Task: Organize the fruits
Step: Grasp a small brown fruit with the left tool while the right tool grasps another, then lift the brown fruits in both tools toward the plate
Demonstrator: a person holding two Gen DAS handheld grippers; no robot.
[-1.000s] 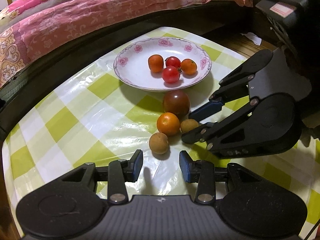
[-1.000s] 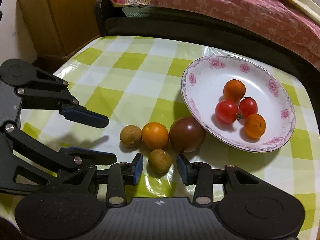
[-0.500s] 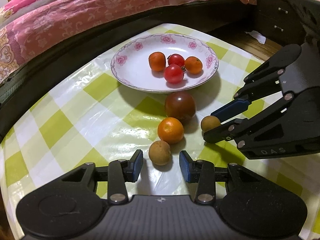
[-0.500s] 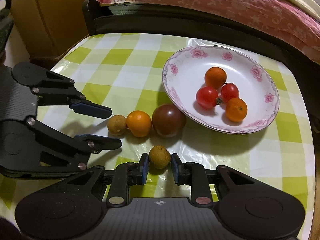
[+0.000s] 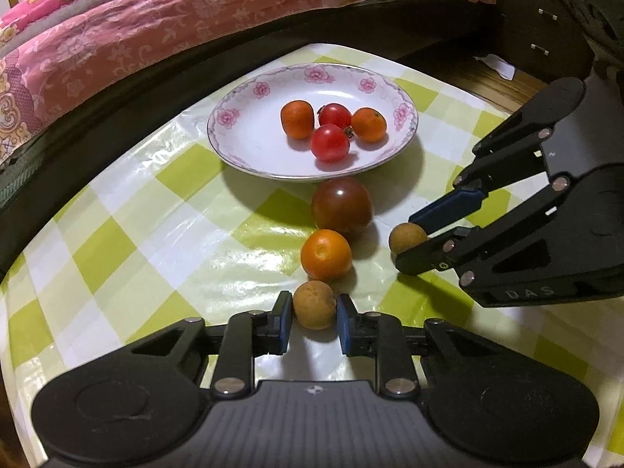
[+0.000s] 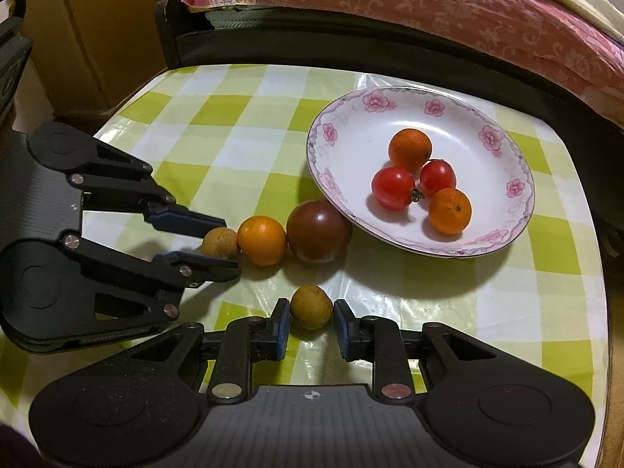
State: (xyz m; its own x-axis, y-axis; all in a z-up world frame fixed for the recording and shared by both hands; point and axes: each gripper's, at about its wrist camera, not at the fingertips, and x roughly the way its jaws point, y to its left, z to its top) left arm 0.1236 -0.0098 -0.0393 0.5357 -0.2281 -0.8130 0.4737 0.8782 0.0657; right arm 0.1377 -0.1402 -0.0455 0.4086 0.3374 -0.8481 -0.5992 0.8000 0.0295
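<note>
On the green-and-white checked cloth lie two brown longans, an orange (image 5: 325, 249) and a dark tomato (image 5: 341, 204) in front of a flowered white plate (image 5: 249, 144). The plate (image 6: 351, 148) holds two small oranges and two cherry tomatoes. My left gripper (image 5: 314, 302) is closing on the near longan (image 5: 314, 306), and both pads touch it. From the right wrist view, that left gripper (image 6: 228, 245) holds its longan (image 6: 220, 241) beside the orange (image 6: 262, 240). My right gripper (image 6: 311, 310) is shut on the other longan (image 6: 311, 306), seen from the left wrist as right gripper (image 5: 406, 242).
A bed with a pink patterned cover (image 5: 156, 19) runs along the far side behind a dark frame. A wooden cabinet (image 6: 78, 19) stands beyond the table's left corner, and a dark drawer unit (image 5: 538, 19) beyond the right. The table edge is close behind both grippers.
The right gripper shut on its longan and drew it away from the other fruit. The left gripper came forward around the near longan and its pads closed onto it.
</note>
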